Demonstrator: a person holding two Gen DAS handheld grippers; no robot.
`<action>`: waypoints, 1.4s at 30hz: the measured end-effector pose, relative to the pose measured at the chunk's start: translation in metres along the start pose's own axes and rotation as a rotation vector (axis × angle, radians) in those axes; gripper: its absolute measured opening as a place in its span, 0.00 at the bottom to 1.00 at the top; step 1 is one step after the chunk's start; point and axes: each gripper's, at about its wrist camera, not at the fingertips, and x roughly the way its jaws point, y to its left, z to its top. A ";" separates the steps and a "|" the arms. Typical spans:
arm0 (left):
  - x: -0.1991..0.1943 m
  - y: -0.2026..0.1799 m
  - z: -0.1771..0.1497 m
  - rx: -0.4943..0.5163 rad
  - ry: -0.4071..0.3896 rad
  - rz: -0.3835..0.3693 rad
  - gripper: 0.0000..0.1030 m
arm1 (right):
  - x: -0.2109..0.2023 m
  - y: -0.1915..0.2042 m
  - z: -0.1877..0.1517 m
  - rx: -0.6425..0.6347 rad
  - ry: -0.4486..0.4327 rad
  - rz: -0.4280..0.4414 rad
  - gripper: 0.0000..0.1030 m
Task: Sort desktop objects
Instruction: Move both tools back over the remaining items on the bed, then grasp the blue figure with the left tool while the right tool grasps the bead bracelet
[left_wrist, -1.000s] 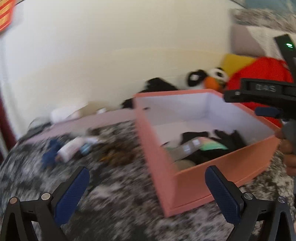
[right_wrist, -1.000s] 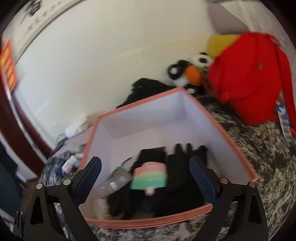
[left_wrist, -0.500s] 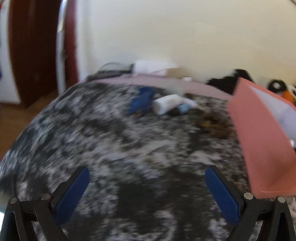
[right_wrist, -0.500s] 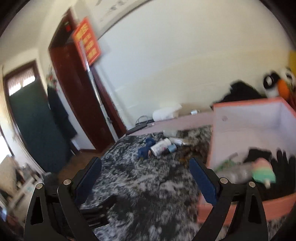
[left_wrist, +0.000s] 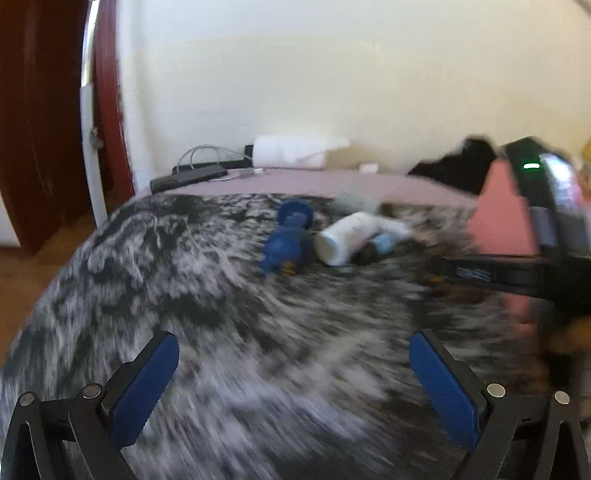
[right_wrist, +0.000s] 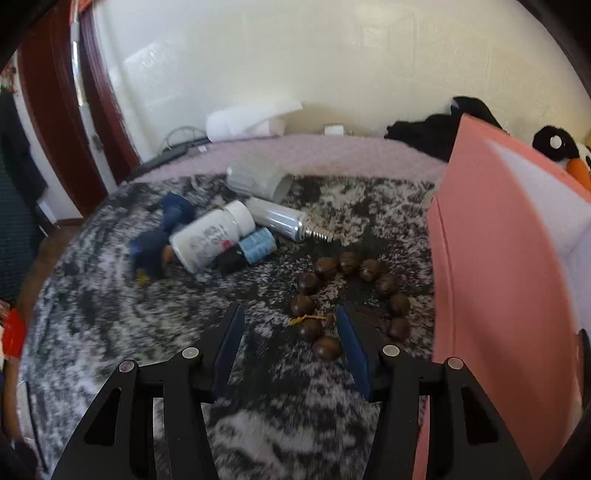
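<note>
speckled grey-and-white cover (right_wrist: 110, 325): the surface i work over, carrying the loose items yet to be sorted. pink box (right_wrist: 498, 277): the bin, standing at my right, its near wall just beside the beads; only a blurred corner (left_wrist: 498, 218) shows in the left wrist view.

step in hand, as i judge it: reaching for the next item. my right gripper (right_wrist: 290, 341) is spread and holds nothing, its right pad close over the near arc of the brown bead bracelet (right_wrist: 351, 295), which lies in a loop on the cover. the next move calls for lowering until the pads straddle one strand of beads, then closing; round beads on a cord may roll or slip.

my left gripper (left_wrist: 291, 384) is spread wide, empty, well short of the cluster.

cluster, further off: white pill bottle (right_wrist: 212, 236) on its side, touching a blue toy (right_wrist: 155, 243), a small blue-labelled vial (right_wrist: 256, 247) and a silver tube (right_wrist: 284, 221); a clear jar (right_wrist: 258, 179) behind.

the right wrist view alone shows the bracelet sharply; the left view is motion-blurred there, but shows my right gripper from outside.
</note>
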 end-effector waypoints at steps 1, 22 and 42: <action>0.018 0.007 0.007 -0.010 0.021 -0.009 1.00 | 0.009 0.000 -0.001 -0.004 0.002 -0.022 0.54; 0.212 -0.001 0.064 0.079 0.225 0.080 1.00 | 0.065 -0.004 -0.003 0.032 -0.015 0.038 0.72; 0.024 -0.013 -0.012 0.109 0.233 -0.050 0.52 | 0.054 -0.016 -0.011 0.065 -0.008 0.188 0.20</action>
